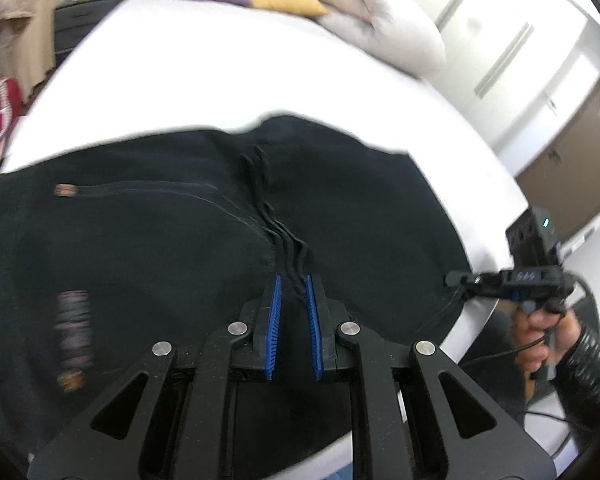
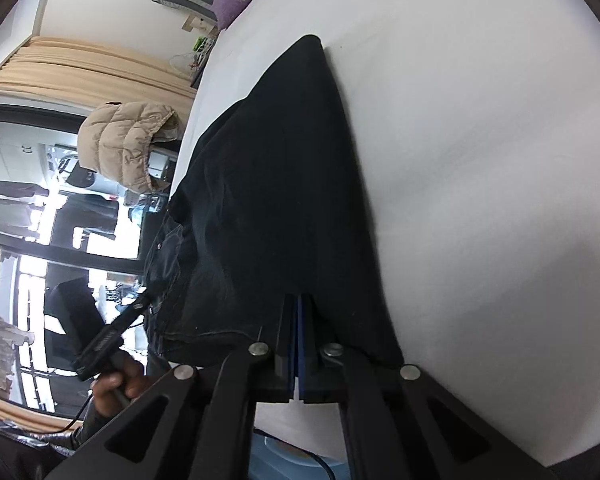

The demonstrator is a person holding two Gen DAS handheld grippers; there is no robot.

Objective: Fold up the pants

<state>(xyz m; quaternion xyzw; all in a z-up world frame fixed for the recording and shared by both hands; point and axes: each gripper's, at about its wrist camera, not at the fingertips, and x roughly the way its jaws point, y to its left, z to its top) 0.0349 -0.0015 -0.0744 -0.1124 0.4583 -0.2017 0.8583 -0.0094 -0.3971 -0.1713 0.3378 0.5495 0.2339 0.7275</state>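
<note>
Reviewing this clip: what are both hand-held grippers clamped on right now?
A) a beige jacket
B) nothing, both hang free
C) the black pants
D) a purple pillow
C: the left hand-held gripper pinches bunched black pants between its blue pads, and the right hand-held gripper is shut on the pants' edge on the white bed.

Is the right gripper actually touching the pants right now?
Touching. In the right wrist view, the right gripper has its blue pads pressed together on the edge of the black pants, no gap visible.
</note>
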